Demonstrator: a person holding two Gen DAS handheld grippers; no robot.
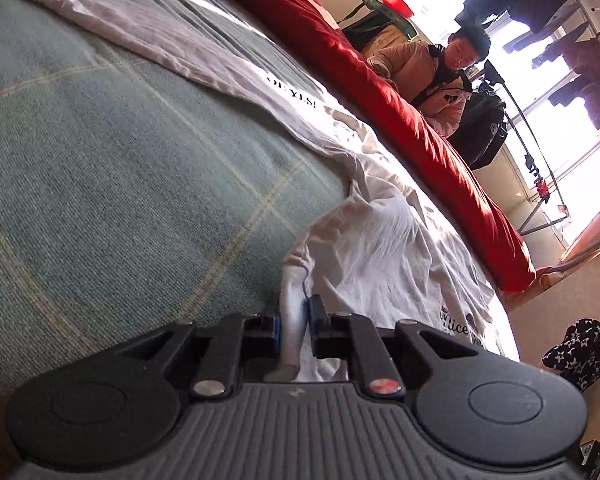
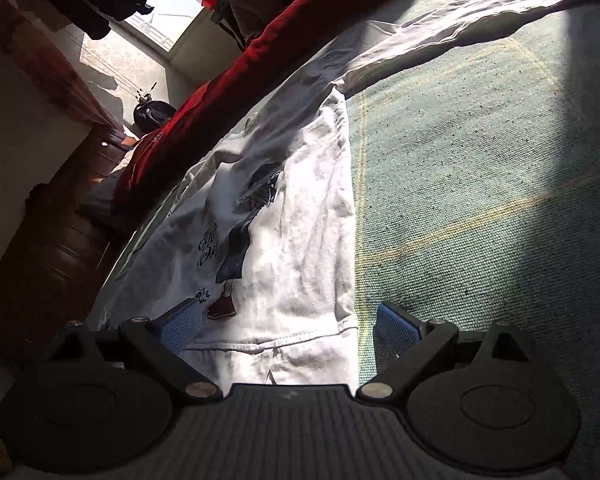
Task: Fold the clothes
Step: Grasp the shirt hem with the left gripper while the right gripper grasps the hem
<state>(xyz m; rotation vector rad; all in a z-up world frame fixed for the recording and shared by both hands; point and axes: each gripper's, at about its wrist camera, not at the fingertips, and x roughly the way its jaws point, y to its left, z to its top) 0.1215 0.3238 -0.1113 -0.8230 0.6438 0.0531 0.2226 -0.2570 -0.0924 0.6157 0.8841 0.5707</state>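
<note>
We judge a fold in hand: the left hand-held gripper (image 1: 294, 320), lower centre, pinches a bunched edge of the white shirt (image 1: 380, 240) spread on the bed (image 1: 100, 160), while the right hand-held gripper (image 2: 288, 326) stands spread astride its hem, which it must close on next.

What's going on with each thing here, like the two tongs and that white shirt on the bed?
Left tongs: shut, pinching a fold of the white shirt.
Right tongs: open, straddling the shirt's hem, not gripping.
White shirt: spread on the bed, wrinkled, printed side up, one sleeve stretched out flat.
Green bedcover: lying flat under the shirt.
Red blanket: bunched along the far edge of the bed.
</note>
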